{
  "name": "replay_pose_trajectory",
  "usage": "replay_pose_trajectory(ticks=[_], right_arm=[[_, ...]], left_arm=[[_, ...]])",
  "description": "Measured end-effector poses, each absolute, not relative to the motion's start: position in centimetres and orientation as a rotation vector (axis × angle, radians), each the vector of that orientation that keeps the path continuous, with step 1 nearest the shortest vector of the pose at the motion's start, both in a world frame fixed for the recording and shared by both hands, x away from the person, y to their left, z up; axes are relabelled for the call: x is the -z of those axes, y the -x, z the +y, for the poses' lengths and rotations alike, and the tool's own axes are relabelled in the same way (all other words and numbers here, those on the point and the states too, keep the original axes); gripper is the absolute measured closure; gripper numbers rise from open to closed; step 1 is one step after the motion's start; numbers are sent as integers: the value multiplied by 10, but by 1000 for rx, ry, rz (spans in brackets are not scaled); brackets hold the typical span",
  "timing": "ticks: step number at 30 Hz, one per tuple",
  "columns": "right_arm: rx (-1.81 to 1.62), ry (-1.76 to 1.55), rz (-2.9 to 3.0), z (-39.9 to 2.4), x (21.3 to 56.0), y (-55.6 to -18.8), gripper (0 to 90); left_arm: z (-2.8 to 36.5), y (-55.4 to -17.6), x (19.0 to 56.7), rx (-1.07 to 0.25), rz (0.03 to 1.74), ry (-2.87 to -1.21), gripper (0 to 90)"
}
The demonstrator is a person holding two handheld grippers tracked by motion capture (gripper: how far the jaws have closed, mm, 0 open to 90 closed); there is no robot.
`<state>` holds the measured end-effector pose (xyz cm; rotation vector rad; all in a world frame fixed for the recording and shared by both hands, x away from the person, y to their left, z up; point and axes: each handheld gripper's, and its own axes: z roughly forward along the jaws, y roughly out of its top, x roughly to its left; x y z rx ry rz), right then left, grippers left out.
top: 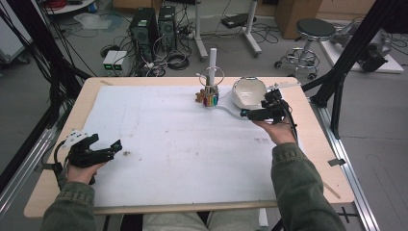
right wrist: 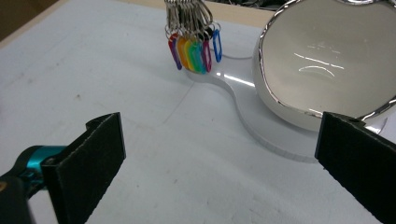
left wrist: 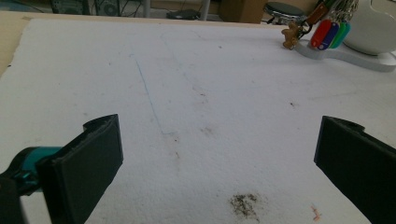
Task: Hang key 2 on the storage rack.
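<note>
Nothing gripped yet: right gripper (right wrist: 219, 154) wide open, empty, coloured key tags (right wrist: 194, 51) ahead of its fingers; left gripper (left wrist: 217, 158) likewise open, idle.

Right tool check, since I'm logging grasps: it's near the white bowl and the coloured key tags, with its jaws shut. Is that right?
Not quite. The right tool is near the white bowl and the coloured key tags, but its jaws stand wide open and hold nothing, as the right gripper view shows.

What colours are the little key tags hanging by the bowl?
The plastic key tags are purple, orange, yellow, green, pink and blue; clearest in the right gripper view.
</note>
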<state>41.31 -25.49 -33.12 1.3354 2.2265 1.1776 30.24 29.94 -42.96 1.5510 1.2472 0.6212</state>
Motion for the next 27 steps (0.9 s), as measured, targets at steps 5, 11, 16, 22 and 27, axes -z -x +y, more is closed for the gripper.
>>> replay_pose_trajectory(ticks=[5, 11, 16, 22, 27], right_arm=[[-1177, -1330, 2216, -258, 341, -405, 8], [-1200, -1332, 2178, -262, 349, -396, 8], [-1218, -1326, 2145, -265, 358, -389, 8], [-1221, -1341, 2111, -268, 366, -382, 8], [-1216, -1341, 2114, -271, 372, -376, 8]], left_arm=[[299, -302, 430, -619, 1246, -1552, 17], [299, -302, 430, -619, 1246, -1551, 16], [299, -302, 430, -619, 1251, -1551, 16], [299, -301, 430, -619, 1252, -1552, 17], [299, -301, 430, -618, 1252, -1552, 16]])
